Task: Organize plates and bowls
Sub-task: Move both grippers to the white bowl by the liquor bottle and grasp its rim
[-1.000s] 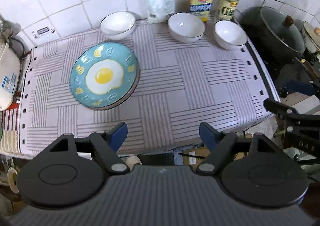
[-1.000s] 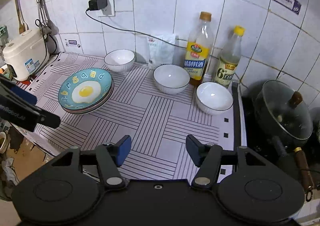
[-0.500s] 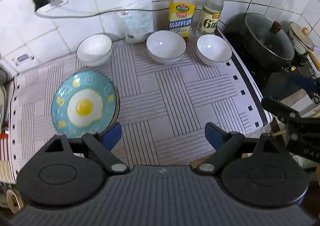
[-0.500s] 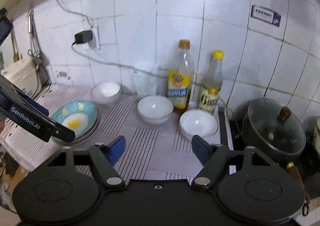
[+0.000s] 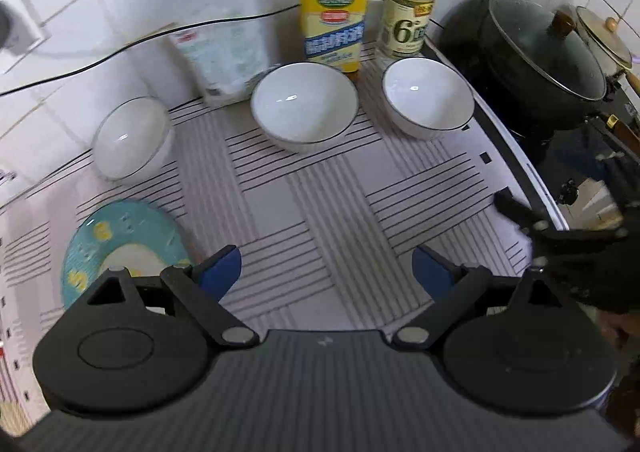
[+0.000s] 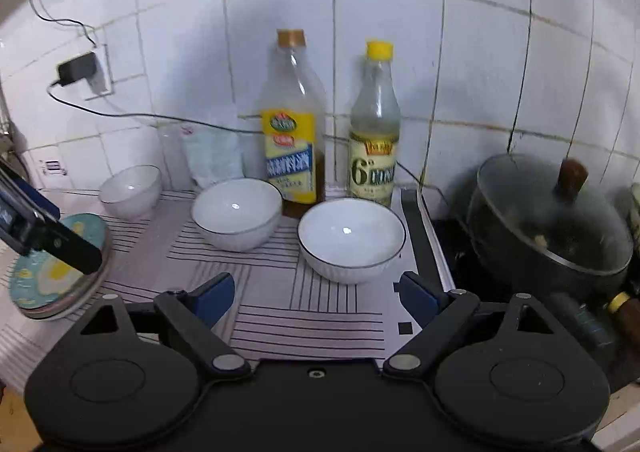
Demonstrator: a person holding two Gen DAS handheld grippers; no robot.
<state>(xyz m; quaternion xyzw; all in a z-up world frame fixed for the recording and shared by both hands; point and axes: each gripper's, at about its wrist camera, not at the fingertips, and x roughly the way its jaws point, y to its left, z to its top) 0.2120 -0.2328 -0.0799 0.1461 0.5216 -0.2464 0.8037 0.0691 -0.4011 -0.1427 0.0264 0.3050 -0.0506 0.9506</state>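
Note:
Three white bowls stand in a row at the back of the striped cloth: a left bowl (image 5: 130, 138) (image 6: 130, 190), a middle bowl (image 5: 304, 106) (image 6: 236, 212) and a right bowl (image 5: 428, 98) (image 6: 352, 238). A blue plate with a fried-egg picture (image 5: 120, 244) tops a stack of plates (image 6: 52, 276) at the left. My left gripper (image 5: 326, 266) is open over bare cloth, in front of the middle bowl. My right gripper (image 6: 316, 292) hangs just in front of the right bowl; its jaws are opening with nothing between them.
An oil bottle (image 6: 290, 140), a vinegar bottle (image 6: 374, 140) and a white bag (image 5: 224, 52) line the tiled wall behind the bowls. A dark pot with a glass lid (image 6: 548, 220) sits on the stove at the right. A charger cable (image 6: 120, 114) runs along the wall.
Both grippers have moved down and forward toward the bowls, which now look larger. The jaws of both stand wider apart than before. The plate has slid to the left views' lower left.

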